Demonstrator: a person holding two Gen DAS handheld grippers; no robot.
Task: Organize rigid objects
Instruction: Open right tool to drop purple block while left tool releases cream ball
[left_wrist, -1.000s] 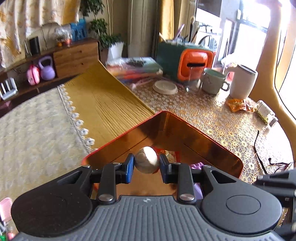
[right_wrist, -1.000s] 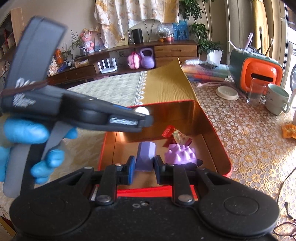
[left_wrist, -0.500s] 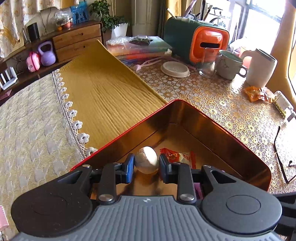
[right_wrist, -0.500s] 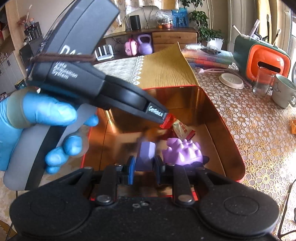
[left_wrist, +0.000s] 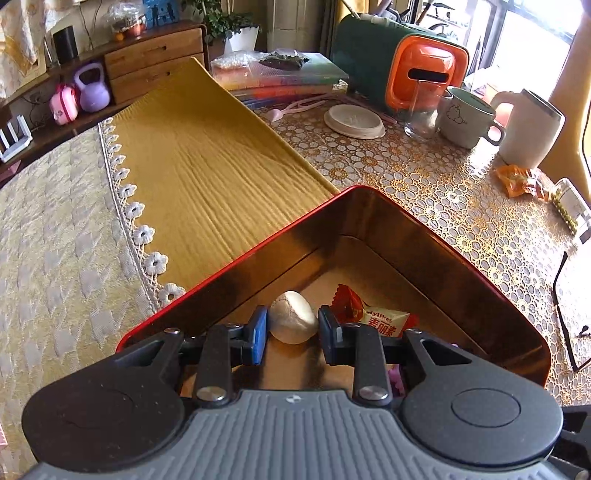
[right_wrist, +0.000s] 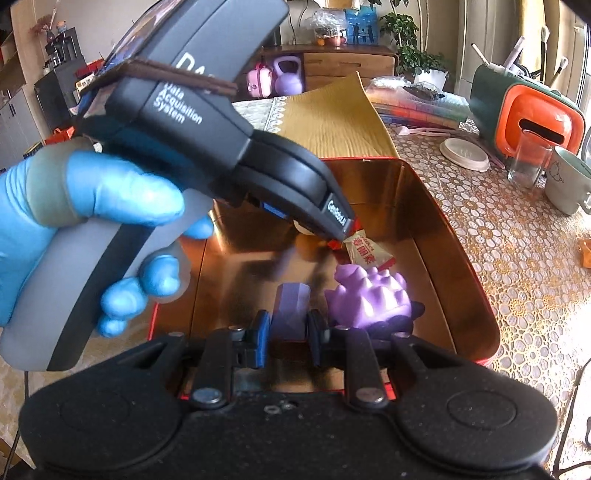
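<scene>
Tin (left_wrist: 461, 273), red outside and gold inside, sits on a lace-patterned tablecloth (left_wrist: 443, 192), both grippers tipped down into it. Left gripper (left_wrist: 291, 328) has its jaws clamped on a pale egg-shaped stone (left_wrist: 293, 317), held low over the tin floor near the far corner; whether the stone touches the floor cannot be told. Right gripper (right_wrist: 288, 328) has its jaws clamped on a small purple faceted block (right_wrist: 290, 314), also inside the tin, near the front wall. Just right of that block lies a purple spiky toy (right_wrist: 369, 295) on the tin floor. Beyond it lies a red and white snack packet (right_wrist: 365, 251), just beside the left gripper's tip. Blue-gloved hand (right_wrist: 110, 229) grips the left gripper's grey handle, seen from the right wrist view. Outside the tin: yellow ribbed cloth (left_wrist: 207, 166) to the left, orange and green box (left_wrist: 406, 62) at the back, glass (left_wrist: 424, 114), mug (left_wrist: 469, 118), white jug (left_wrist: 532, 125), round white lid (left_wrist: 352, 120). Purple kettlebell (left_wrist: 92, 86) sits on a low wooden shelf well behind.
</scene>
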